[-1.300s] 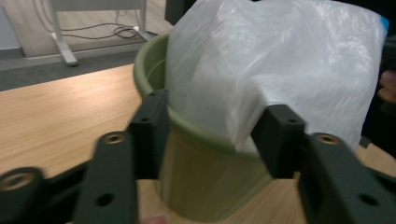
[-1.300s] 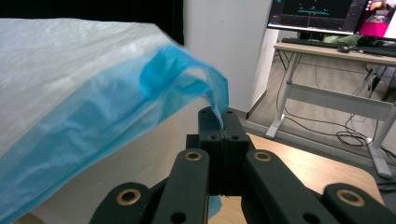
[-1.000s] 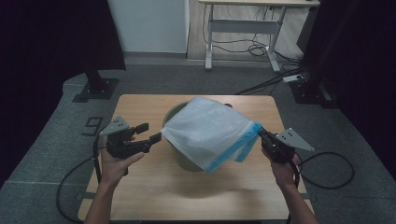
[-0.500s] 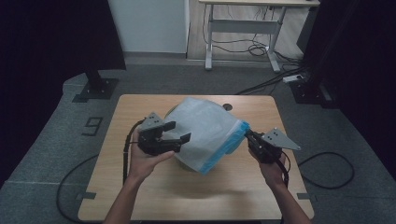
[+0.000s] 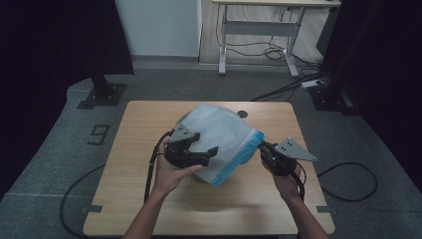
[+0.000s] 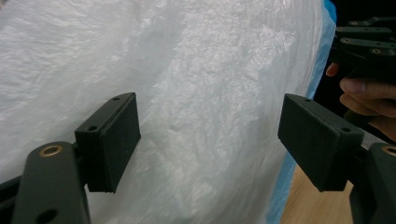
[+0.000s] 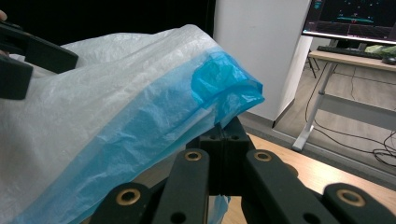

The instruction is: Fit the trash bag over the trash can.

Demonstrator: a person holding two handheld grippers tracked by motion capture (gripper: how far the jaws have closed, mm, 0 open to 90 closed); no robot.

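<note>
I see the wooden desk (image 5: 149,124) filling the middle of the high view, on grey floor. At its centre lies a white plastic bag (image 5: 219,132) with a blue hem, draped over something round whose edge peeks out at the bag's upper left. My left tool (image 5: 199,154), centre-left in the frame, hangs over the bag's near side with its jaws spread wide, gripping nothing; the bag fills the gap between them. My right tool (image 5: 261,148), centre-right, is clenched on the bag's blue hem (image 7: 224,88), which bunches just above its closed jaws.
</note>
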